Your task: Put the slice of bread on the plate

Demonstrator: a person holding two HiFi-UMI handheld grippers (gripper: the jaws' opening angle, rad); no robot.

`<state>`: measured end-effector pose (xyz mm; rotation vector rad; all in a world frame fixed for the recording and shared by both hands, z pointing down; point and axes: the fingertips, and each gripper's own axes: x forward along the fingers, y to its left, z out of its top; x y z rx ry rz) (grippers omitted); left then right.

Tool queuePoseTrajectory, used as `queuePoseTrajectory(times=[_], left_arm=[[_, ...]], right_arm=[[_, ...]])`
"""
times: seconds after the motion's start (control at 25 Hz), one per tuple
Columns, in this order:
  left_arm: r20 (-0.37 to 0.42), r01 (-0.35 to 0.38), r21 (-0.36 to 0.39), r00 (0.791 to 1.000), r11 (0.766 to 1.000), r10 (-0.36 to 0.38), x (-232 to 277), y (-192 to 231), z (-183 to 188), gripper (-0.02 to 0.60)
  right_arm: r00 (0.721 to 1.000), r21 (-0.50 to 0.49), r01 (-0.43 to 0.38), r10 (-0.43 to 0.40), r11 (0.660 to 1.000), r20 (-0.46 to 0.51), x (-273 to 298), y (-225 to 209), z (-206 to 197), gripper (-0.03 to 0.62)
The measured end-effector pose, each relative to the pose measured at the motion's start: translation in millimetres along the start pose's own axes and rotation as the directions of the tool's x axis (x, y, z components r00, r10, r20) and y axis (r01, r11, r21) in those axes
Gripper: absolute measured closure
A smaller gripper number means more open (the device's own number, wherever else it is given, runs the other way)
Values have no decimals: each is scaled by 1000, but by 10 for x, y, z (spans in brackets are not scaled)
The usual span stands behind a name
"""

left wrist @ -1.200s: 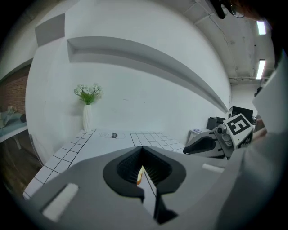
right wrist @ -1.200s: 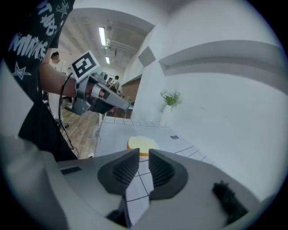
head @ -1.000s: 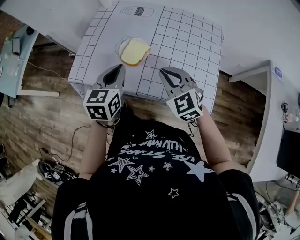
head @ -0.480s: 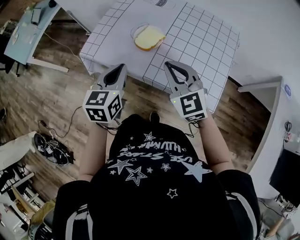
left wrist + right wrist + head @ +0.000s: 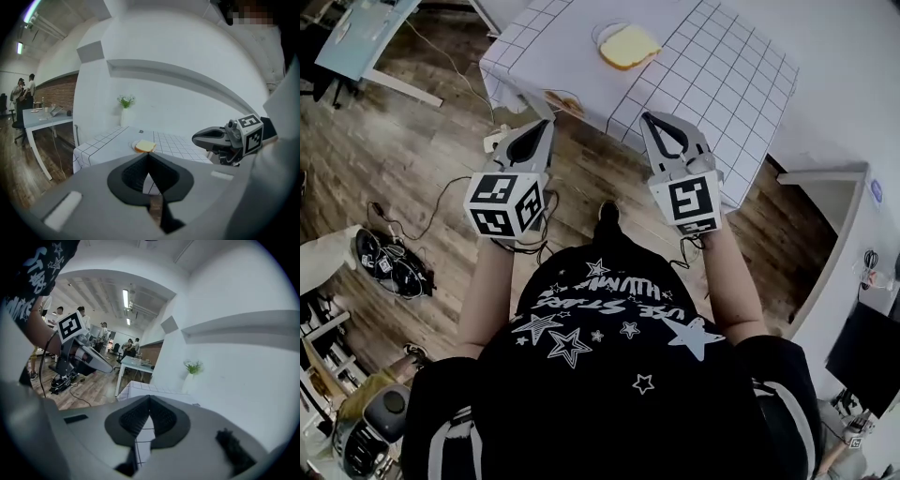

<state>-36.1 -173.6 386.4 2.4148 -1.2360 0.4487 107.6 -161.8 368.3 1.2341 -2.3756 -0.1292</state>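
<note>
- The slice of bread (image 5: 629,45) sits on the plate (image 5: 601,34) at the far side of the table (image 5: 712,75), roughly 12 o'clock in the head view. It lies flat and covers most of the plate, so only a sliver of white rim peeks out at about 10 o'clock.
- Looks-wise it's a pale yellow, squarish slice with a darker crust edge, and it seems whole. In the left gripper view the bread (image 5: 146,146) shows as a small wedge on top of the plate.
- So by my read the placing step is basically done, nothing is left to carry.
- The left gripper (image 5: 540,128) sits at around 7 o'clock from the bread, well apart from it and out over the wooden floor (image 5: 441,141), off the table's edge. Its jaws are pressed together on nothing.
- The right gripper (image 5: 656,122) sits at about 5 o'clock from the bread, also well apart, jaws pressed together and empty too.
- Next move, if any, is probably just parking both grippers. I wouldn't touch the bread again, as a nudge could slide it off the rim.
</note>
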Motion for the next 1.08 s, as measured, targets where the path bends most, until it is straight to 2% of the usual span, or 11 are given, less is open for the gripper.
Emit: queuePoseTrajectory(times=[0.36, 0.76, 1.08], left_arm=[[22, -8, -18, 1000, 1000, 8, -756, 89, -339, 572], [71, 24, -20, 997, 1000, -22, -1517, 66, -390, 572], [92, 53, -29, 994, 998, -50, -2240, -117, -885, 572]], right_arm=[[1000, -28, 21, -22, 999, -13, -310, 708, 178, 580], [997, -20, 70, -71, 997, -33, -651, 1214, 494, 580], [994, -19, 92, -93, 996, -53, -1221, 2010, 443, 580]])
